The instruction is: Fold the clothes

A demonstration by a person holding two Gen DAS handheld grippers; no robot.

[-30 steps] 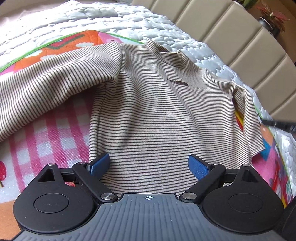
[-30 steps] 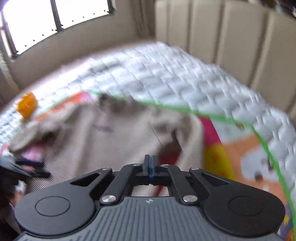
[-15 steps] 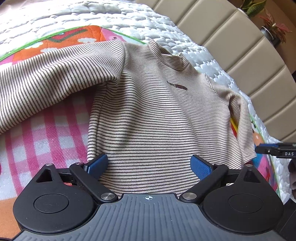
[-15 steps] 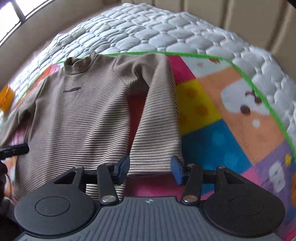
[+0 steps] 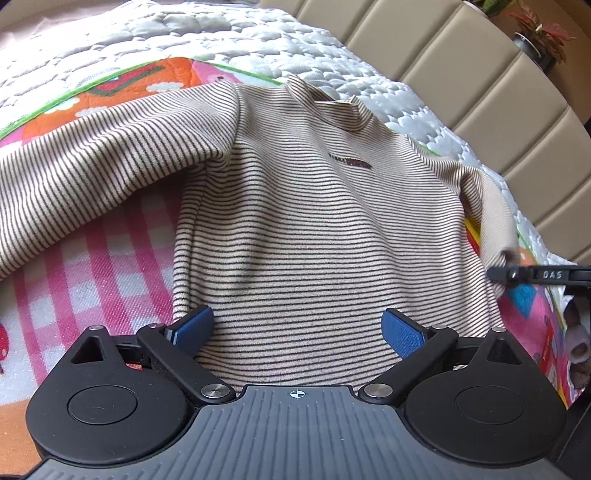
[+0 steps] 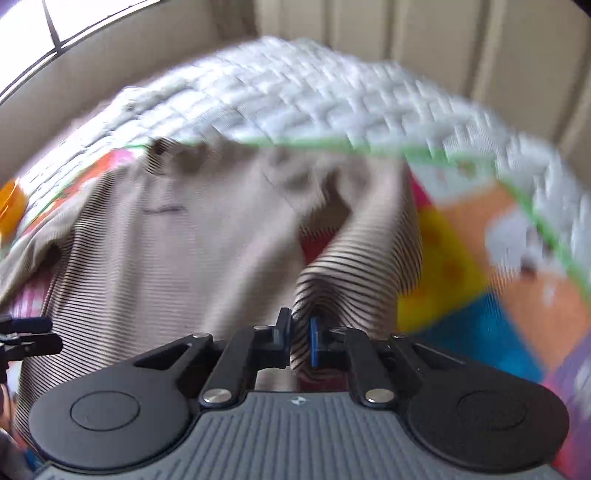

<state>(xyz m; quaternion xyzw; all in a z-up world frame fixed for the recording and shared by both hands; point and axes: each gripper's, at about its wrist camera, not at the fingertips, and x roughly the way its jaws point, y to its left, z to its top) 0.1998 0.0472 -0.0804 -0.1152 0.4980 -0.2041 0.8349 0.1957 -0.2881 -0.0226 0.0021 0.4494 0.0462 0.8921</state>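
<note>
Shirt (image 5: 314, 221): striped, flat on my play mat (image 5: 92, 258), collar away from me. Left view: my left claw (image 5: 297, 328) spread wide over the hem, gripping nothing. Right view, blurred: my right claw (image 6: 297, 341) pinched tight on the shirt's sleeve (image 6: 354, 266), lifting it off the mat.

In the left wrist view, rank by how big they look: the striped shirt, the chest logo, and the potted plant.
1. striped shirt
2. potted plant, though it sits far back, so it only looks small
3. chest logo

Daylit window (image 6: 55, 26), beige padded wall panels (image 5: 461, 70), white quilted mattress (image 5: 258, 40), potted plant (image 5: 543, 37).
</note>
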